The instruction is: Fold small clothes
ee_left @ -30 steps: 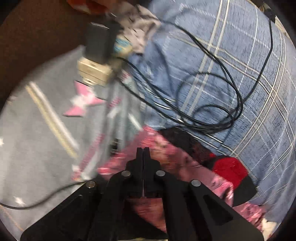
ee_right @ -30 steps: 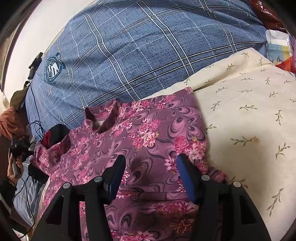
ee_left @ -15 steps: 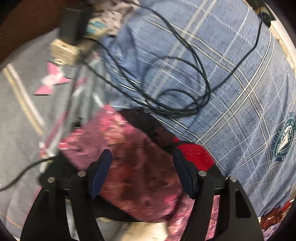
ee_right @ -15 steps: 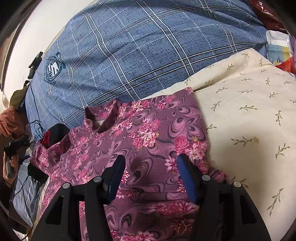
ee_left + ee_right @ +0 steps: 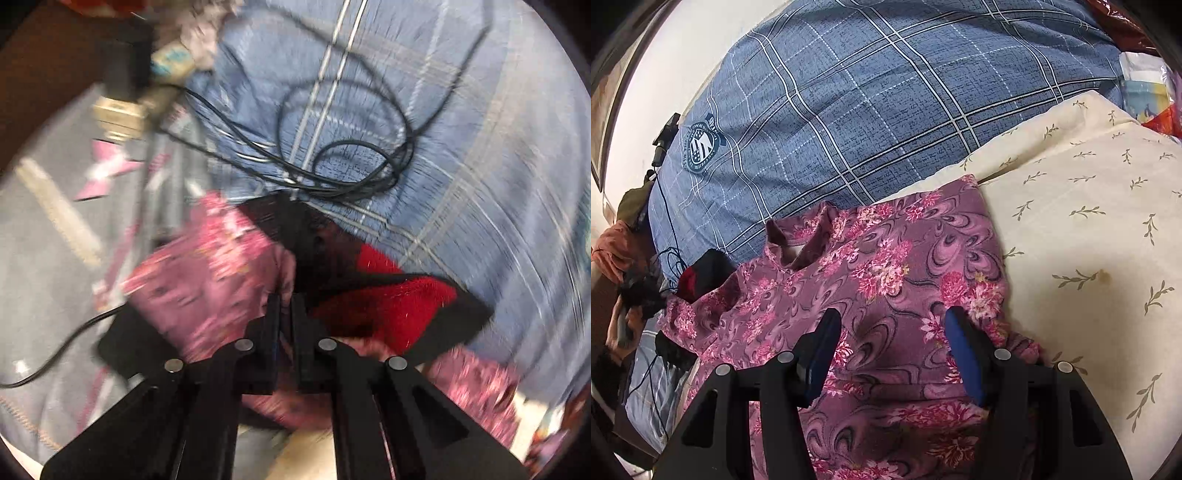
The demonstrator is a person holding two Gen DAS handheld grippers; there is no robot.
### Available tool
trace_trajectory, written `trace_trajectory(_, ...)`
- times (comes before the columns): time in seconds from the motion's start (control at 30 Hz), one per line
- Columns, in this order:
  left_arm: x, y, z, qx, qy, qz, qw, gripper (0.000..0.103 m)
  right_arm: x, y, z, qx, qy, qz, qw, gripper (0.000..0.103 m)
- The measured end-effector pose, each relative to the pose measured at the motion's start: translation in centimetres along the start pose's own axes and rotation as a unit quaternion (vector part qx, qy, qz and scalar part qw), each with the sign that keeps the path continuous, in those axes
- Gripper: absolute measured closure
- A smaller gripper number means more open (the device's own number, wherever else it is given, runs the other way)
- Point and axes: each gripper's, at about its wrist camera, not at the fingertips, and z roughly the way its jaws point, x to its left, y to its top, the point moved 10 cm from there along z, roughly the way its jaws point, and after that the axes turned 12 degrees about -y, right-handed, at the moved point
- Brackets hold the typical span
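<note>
One left gripper (image 5: 284, 306), reclosed on blouse (image 5: 210, 273).

Loops of black cable (image 5: 343, 162) lie across the blue plaid pillow (image 5: 461, 155) just beyond the left gripper (image 5: 284, 314), close to the edge of the floral garment (image 5: 207, 273) it pinches. A red and black cloth (image 5: 384, 306) crowds its right side; a black and tan block (image 5: 118, 110) sits at the far left. Ahead of the right gripper (image 5: 892, 332), whose fingers stand apart, the floral garment (image 5: 886, 266) lies flat with nothing on it, and the cream bedding (image 5: 1089, 240) to its right is bare. The plaid pillow (image 5: 868, 92) rises behind.
</note>
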Motion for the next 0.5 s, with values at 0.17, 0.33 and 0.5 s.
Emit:
trace_trajectory(0.17, 5.6, -4.8, -3.9, -0.022, 0.022, -0.013, 0.9994, 0.100, 0.0, 0.0, 0.0, -0.001, 0.001, 0.001, 1.000, 0.042)
trace_trajectory(0.33, 10.3, -8.7, -3.6, 0.007, 0.013, -0.084, 0.9963, 0.101, -0.1, 0.0, -0.1, 0.000, -0.003, -0.001, 1.000, 0.042)
trace_trajectory(0.5, 11.6, -10.3, -6.0, -0.032, -0.035, -0.118, 0.9919, 0.099, 0.0, 0.0, 0.0, 0.000, -0.004, -0.002, 1.000, 0.042)
